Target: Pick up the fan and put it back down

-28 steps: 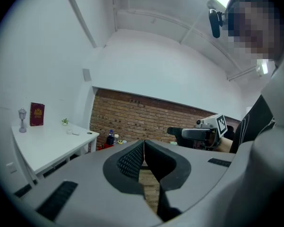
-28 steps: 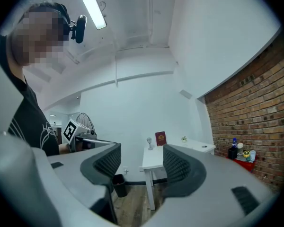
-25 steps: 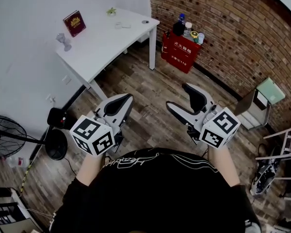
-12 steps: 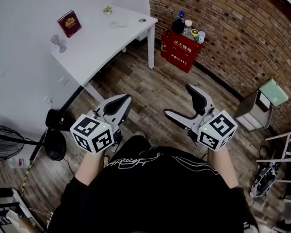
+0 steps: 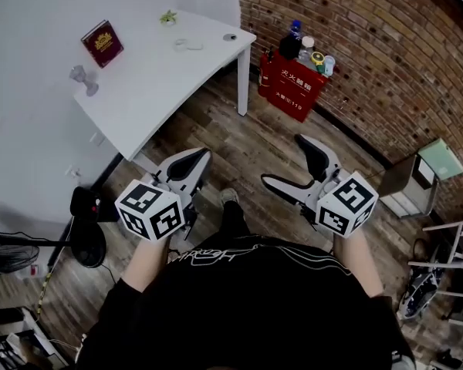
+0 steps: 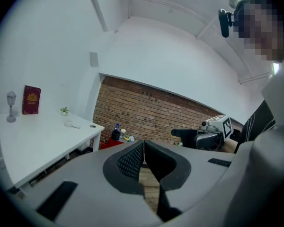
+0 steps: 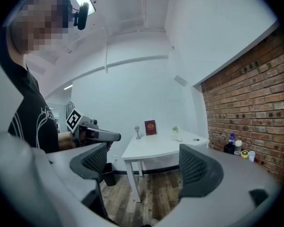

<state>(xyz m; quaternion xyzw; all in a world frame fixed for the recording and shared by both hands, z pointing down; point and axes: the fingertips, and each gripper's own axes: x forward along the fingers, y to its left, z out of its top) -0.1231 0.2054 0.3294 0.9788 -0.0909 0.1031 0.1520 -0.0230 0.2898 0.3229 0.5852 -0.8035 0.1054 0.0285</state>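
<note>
Left hand-held gripper (image 5: 194, 160) is closed tight on nothing; right hand-held gripper (image 5: 284, 160) is spread wide, empty. The fan (image 5: 89, 241) stands on the floor (image 5: 239, 141) off to the left, well apart from both, while the 2 point ahead toward the table (image 5: 162, 75). Risk: a blind swing left could clip its pole (image 5: 31, 240) and topple it — or a 1-gripper grab could tip it.

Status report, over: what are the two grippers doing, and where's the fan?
Left gripper shut, empty. Right gripper open, empty. Fan on floor at far left, untouched. Black bin beside its base.
</note>
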